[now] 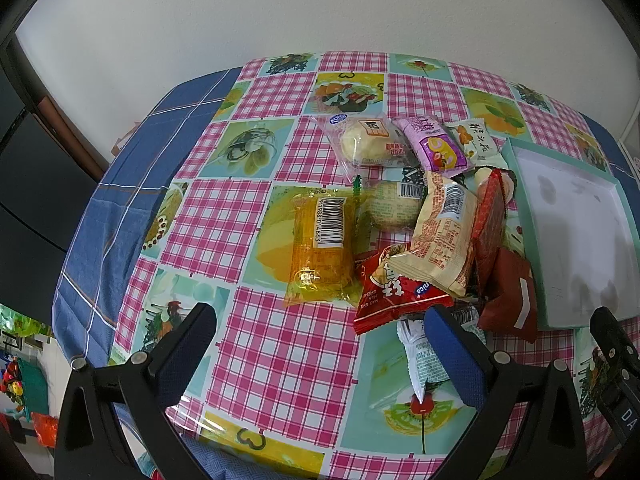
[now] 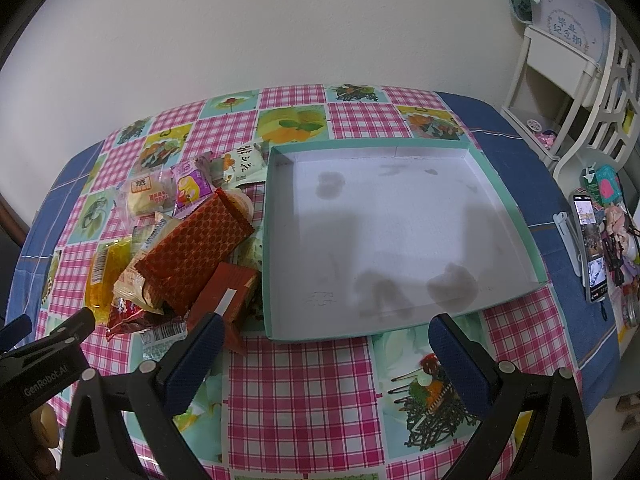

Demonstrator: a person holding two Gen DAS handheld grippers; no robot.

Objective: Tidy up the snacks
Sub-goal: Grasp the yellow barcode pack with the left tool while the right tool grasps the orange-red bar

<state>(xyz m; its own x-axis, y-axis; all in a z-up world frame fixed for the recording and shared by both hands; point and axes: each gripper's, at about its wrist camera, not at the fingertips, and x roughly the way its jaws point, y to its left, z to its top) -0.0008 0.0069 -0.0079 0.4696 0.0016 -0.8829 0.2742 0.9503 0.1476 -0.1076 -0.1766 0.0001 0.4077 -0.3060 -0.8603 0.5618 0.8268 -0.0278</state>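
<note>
White wall stands behind a table (image 1: pixel 280 344) with a pink check cloth that has fruit pictures on it. A pile of snacks (image 1: pixel 420 216) lies in the middle of the table. Just beside the pile, on its right, sits a shallow green box (image 2: pixel 516 208) with a white floor. Nothing is in the box yet, so I think the sorting has not begun.

Both grippers hang above the near edge of the table. The left gripper (image 1: pixel 320 340) has its fingers wide apart and holds nothing. The right gripper (image 2: pixel 326 352) is also wide apart and holds nothing.

The pile lies straight ahead of the left gripper and a little to its right. The right gripper faces the box, and the pile is off to its left. So the left gripper looks like the nearer one for a first pick. The right one is better placed to reach the box.

The closest snack is a red packet (image 1: pixel 396 292) with white writing. It lies just ahead of the left gripper's right finger. Its long side runs across the table, left to right, a bit slanted. A cream packet (image 1: pixel 444 232) rests partly on top of it, so a pull may drag that one too. An orange see-through packet (image 1: pixel 320 256) lies flat and alone at the left of the pile, with its long side pointing away from the gripper. It looks like the easy one to grab.
</note>
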